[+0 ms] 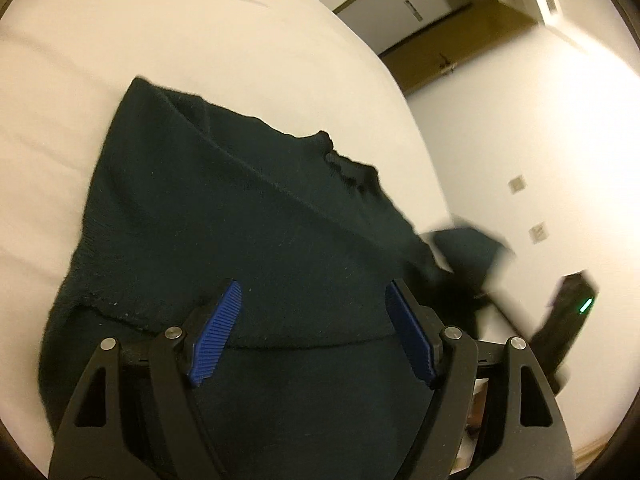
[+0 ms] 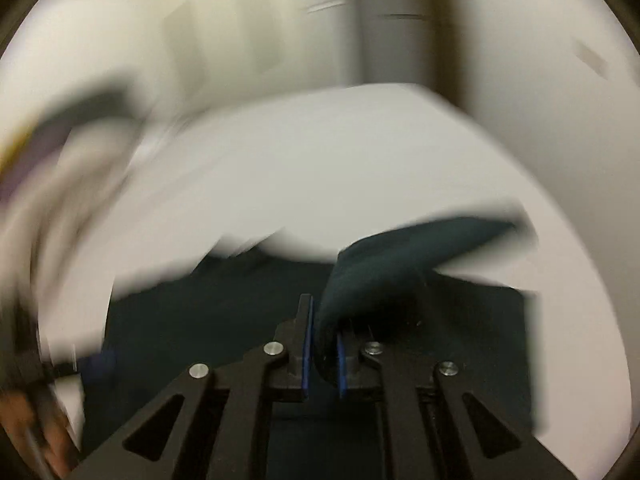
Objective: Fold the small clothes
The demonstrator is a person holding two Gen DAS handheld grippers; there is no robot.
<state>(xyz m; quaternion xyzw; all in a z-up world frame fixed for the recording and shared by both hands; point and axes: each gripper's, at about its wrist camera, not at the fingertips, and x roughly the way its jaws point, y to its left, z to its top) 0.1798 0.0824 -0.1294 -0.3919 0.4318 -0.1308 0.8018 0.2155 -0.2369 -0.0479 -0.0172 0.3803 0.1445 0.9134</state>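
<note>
From the left wrist view, one dark green knitted garment (image 1: 224,216) is lying spread on the white bed (image 1: 168,36). The left gripper (image 1: 314,312) is hovering over its near part with its two blue-padded fingers (image 1: 218,332) standing wide apart and nothing pinched between them. At the right edge the garment is blurring into a lifted corner, and a black device with one green light (image 1: 576,304) is showing there, partly cut off. Two wall sockets (image 1: 516,184) are sitting on the white wall.

From the right wrist view, heavy blur is smearing almost everything. The right gripper (image 2: 324,356) is pinching one fold of the garment (image 2: 384,276) between its two closed fingers (image 2: 306,352), lifting it above the rest on the bed (image 2: 320,168). At the lower left, something black is showing, too blurred to make out.
</note>
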